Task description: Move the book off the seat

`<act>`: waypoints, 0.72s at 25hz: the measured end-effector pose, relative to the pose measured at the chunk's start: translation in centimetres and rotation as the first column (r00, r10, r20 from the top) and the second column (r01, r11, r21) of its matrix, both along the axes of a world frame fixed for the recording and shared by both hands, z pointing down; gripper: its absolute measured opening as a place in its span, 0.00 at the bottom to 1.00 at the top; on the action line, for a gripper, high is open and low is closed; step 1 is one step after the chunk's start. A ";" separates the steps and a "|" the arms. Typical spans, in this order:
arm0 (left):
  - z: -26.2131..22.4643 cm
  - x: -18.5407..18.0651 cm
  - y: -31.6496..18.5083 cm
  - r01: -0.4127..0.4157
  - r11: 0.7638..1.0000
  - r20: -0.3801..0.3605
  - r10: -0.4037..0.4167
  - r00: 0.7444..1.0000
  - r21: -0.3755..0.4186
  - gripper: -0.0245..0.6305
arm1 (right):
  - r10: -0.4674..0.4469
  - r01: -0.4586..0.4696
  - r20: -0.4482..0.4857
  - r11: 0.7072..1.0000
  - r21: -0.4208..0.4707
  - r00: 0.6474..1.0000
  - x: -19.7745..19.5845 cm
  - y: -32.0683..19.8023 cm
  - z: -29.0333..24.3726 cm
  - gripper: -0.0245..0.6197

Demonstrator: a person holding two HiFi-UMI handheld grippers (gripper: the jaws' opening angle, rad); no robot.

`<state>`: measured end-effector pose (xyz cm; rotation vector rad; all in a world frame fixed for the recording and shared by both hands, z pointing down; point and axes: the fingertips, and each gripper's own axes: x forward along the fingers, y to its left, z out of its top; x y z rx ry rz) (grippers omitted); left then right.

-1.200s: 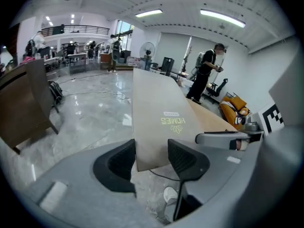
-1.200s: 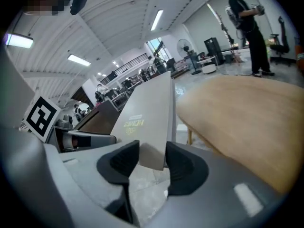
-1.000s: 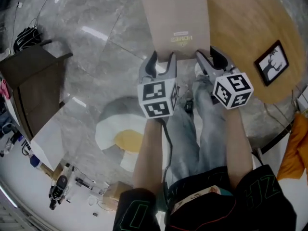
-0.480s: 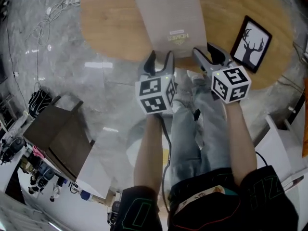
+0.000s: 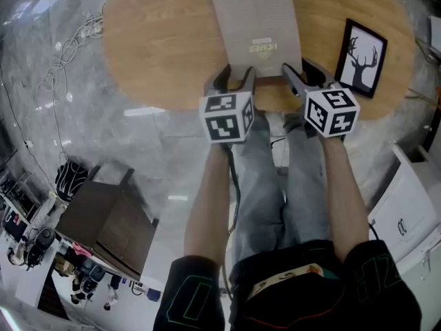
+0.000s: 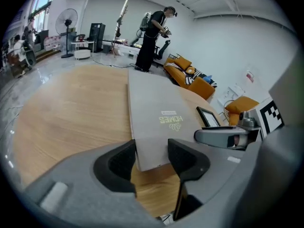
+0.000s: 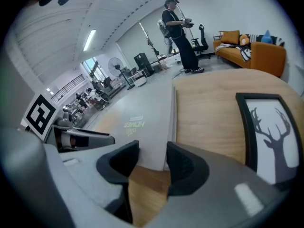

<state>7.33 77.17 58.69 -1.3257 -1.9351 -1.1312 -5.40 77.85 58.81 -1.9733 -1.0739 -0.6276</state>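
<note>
Though clamped at both near corners, no longer out over bare floor. Swung across within the last second and lowered to the table, with the pale floor cushion gone from the head view. Resting on the wood or a hair above it: not to be told. By the look of it, the move proper all but done, with only the letting go left.

Nearest, left gripper: jaws spread wide, closed on the near left corner of the book, one pad at its edge, the other over the cover. Right gripper: likewise wide, pinching the near right corner by the spine. Just eased a touch wider, yet seemingly pressing on.

Beyond the jaws, laid lengthwise on the table, logo end towards the grippers, near edge short of the rim. Just right of it and apart, a framed deer picture. Far behind, a person standing by an orange sofa.
</note>
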 end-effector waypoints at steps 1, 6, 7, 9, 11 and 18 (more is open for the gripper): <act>0.2 -0.1 0.5 -0.029 1.000 0.006 0.029 1.000 -0.002 0.38 | 0.028 -0.028 0.017 1.000 -0.004 0.999 0.0 0.2 0.2 0.33; -0.4 0.6 0.8 -0.138 0.990 -0.037 0.138 0.990 -0.007 0.25 | 0.139 -0.136 0.171 0.990 -0.031 0.975 -1.2 0.0 -0.4 0.35; -1.1 1.1 0.8 -0.129 0.992 -0.042 0.128 0.991 -0.007 0.20 | 0.156 -0.153 0.185 0.988 -0.035 0.970 -1.5 0.0 -1.1 0.35; -3.2 1.9 0.6 -0.097 0.995 -0.018 0.097 0.995 -0.004 0.14 | 0.176 -0.172 0.181 0.984 -0.039 0.968 -1.5 -0.4 -3.1 0.35; -5.8 2.3 0.6 -0.068 0.998 0.006 0.068 0.998 -0.013 0.09 | 0.167 -0.161 0.164 0.986 -0.052 0.972 -1.4 -0.4 -5.8 0.32; -15.7 3.3 5.6 0.014 0.988 0.041 -0.008 0.999 -0.154 0.05 | 0.181 -0.173 0.050 0.975 -0.142 0.982 -1.7 3.5 -15.3 0.04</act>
